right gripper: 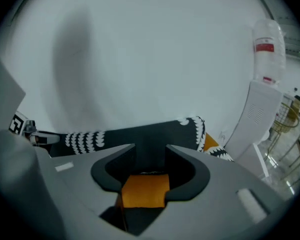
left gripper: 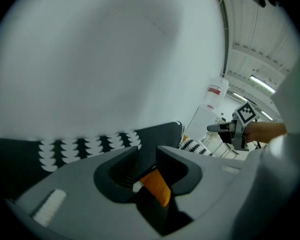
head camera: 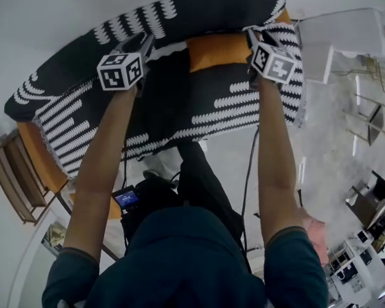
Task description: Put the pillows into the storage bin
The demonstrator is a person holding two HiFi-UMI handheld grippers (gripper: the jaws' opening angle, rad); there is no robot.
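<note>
Your orange pillow (head camera: 218, 51) lies lengthwise between the left gripper (head camera: 144, 43) and the nearer right gripper (head camera: 253, 40), both with fingers (right gripper: 190, 173) open and empty, ahead on the sofa (head camera: 199, 108).

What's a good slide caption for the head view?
Left gripper and right gripper, jaws apart, flank the orange pillow on a black-and-white sofa.

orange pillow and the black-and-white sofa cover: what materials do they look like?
Orange pillow: likely plain woven fabric, matte; soft rounded edges, no sheen. Sofa cover: soft textile throw, probably woven or knit, matte; it drapes over the seat and hangs at the front. The weave is too small to confirm.
</note>
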